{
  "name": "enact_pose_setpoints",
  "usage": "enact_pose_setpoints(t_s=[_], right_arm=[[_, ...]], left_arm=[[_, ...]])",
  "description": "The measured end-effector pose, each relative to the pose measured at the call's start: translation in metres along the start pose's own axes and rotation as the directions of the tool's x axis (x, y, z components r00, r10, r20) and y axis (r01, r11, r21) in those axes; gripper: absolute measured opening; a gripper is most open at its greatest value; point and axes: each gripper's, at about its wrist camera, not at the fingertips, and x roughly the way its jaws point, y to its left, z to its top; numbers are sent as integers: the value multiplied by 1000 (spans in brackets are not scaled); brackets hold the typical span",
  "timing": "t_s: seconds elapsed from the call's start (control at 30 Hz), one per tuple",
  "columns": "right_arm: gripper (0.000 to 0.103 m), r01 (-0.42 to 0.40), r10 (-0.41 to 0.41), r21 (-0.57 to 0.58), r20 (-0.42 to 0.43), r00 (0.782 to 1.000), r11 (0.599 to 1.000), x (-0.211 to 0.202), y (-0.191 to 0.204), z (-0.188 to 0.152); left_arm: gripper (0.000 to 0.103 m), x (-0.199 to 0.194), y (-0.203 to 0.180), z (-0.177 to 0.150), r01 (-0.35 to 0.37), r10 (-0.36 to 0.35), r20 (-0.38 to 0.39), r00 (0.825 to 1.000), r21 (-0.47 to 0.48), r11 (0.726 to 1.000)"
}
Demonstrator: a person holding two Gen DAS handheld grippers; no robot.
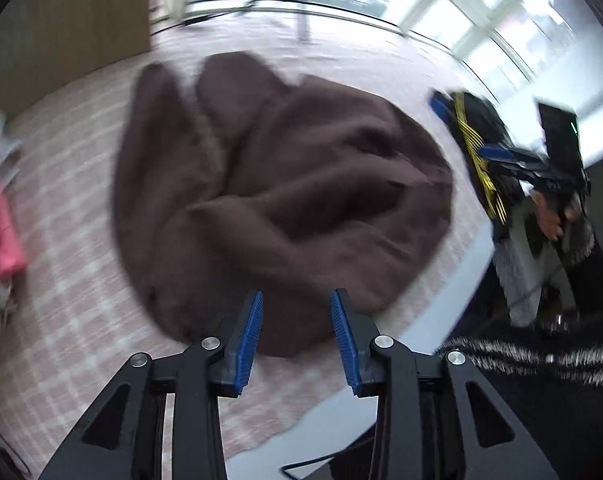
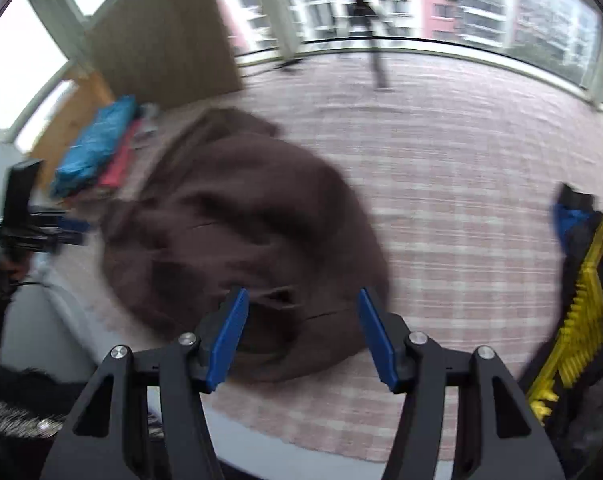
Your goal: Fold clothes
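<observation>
The jaws of the left gripper point(image 1: 296, 324) stand apart with nothing between them, over the near edge of the crumpled brown fleece garment point(image 1: 277, 200). The jaws of the right gripper point(image 2: 301, 332) are spread wide and also hold nothing. The garment point(image 2: 241, 236) lies in a heap on the pink checked cloth point(image 2: 461, 208) that covers the table. A blue and pink pile of clothes point(image 2: 97, 148) lies at the far left edge.

Both tongs — left point(image 1: 296, 334) and right point(image 2: 303, 336) — spread apart, empty, angled downward.
</observation>
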Motion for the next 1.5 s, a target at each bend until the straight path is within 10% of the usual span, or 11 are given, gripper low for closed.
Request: enact_pose_setpoints(t_s=[0.07,0.23,0.33,0.4,0.53,0.67,1.2,1.23,1.27,1.4,1.5], right_arm=[[57,-3,1,-67,-31,1000,998,13,16,-2],[57,9,-14,-74,-68,998,997,33,19,-1],[57,25,-27,-49,-43,999,998,27,3,-5],[57,57,-58,-38,-33,998,998,17,-8,-10],[57,123,-125,-39,-65,990,992,7,-27,-24],[57,140,-146,-117,-46,988,983,10,-22,-24],[56,45,-132,-494,-142,981,868,97,29,-6],[38,70,-155,-507,-128,980,859,105,30,-5],[0,90,-177,-506,-127,976,858,110,30,-2],[0,195,-179,-464,78,981,864,53,41,46],[0,317,-187,-319,377,907,893,-47,46,106]], left_arm=[[39,6,-33,-2,-93,93,8,996,174,980],[55,45,-92,-12,-238,287,12,958,594,769],[42,84,-93,-13,-253,356,-8,935,687,681],[6,100,-82,-3,-277,396,-43,917,648,710],[6,33,-63,22,-269,272,64,960,473,839],[6,-38,-23,22,-306,266,179,947,261,915],[6,-20,12,-4,-320,304,162,939,84,944],[6,-22,12,0,-329,312,175,934,77,941],[6,-28,9,7,-344,324,196,925,74,936],[6,-79,-12,43,-400,352,331,876,89,912],[6,-139,-35,74,-476,376,479,793,102,874]])
